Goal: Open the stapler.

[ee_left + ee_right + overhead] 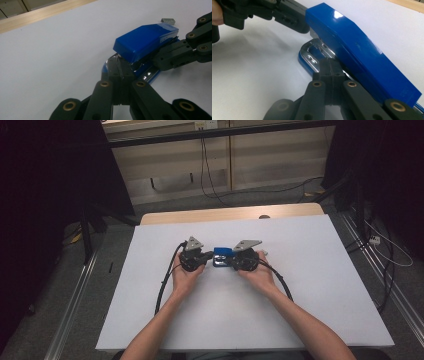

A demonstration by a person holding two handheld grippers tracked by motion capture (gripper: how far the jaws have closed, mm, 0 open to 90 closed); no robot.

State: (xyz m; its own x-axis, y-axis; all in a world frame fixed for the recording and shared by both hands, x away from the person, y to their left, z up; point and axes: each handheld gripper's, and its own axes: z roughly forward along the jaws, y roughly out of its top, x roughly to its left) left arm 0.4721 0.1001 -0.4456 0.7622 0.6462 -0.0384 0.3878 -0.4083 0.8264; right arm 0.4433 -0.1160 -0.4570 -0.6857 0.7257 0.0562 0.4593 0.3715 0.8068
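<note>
A blue stapler (222,256) lies mid-table on the white sheet, its blue top (147,40) raised above a chrome base (312,56). My left gripper (207,258) is at its left end. In the left gripper view the jaws (117,65) are pressed together, tips touching the front of the base. My right gripper (236,261) is at its right end. Its jaws (330,65) are also shut, tips against the chrome base beneath the top. I see nothing pinched between either pair.
A small metal strip of staples (168,21) lies just beyond the stapler. The white sheet (310,285) covers a wooden table (230,214). Cables (165,285) trail from both grippers toward the near edge. Dark stands and floor cables surround the table.
</note>
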